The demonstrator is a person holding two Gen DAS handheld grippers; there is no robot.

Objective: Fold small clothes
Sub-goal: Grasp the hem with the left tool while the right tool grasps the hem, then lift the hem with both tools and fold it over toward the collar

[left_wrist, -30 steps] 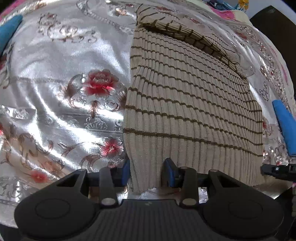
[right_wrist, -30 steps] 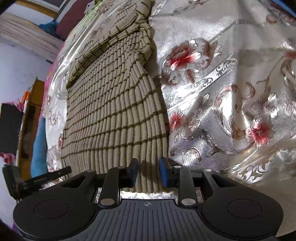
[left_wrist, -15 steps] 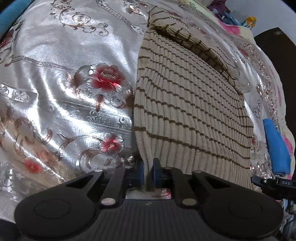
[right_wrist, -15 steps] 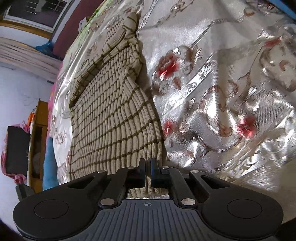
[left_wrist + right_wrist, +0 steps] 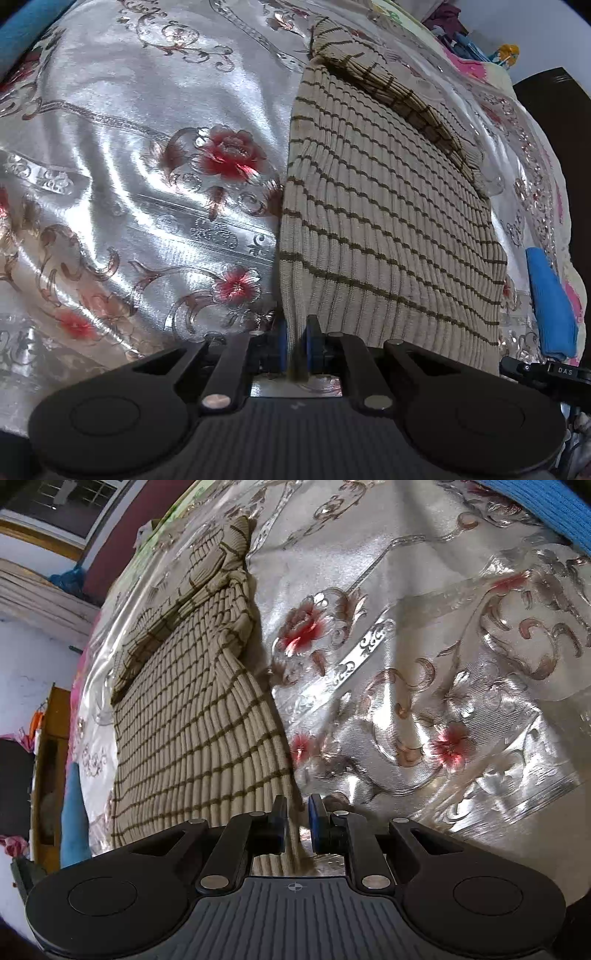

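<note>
Silver cloth (image 5: 147, 177): shiny floral cover filling the left half of my left wrist view; it is what the garment lies on.
Striped top (image 5: 388, 229): beige ribbed knit with thin brown stripes, spread flat from lower centre up to the upper right of the left view; in the right wrist view it runs up the left half of the frame.
Sleeve (image 5: 399, 96): already turned in across the top's far end, upper right of the left view.
Left hand-held gripper (image 5: 295, 345): bottom centre, its blue pads pressed together on the near hem corner at the top's left edge.
Right hand-held gripper (image 5: 297, 825): bottom centre of its own view, pinching the other near hem corner; its jaws have just eased apart a little, but the knit sits between them and looks held.
Blue fabric (image 5: 550, 306): a folded piece at the right edge, well apart from the top.
Progress: I judge this early to middle. The sleeve is in and both hem corners are held.
Left to do: carrying the hem over toward the far end, then flattening.
</note>
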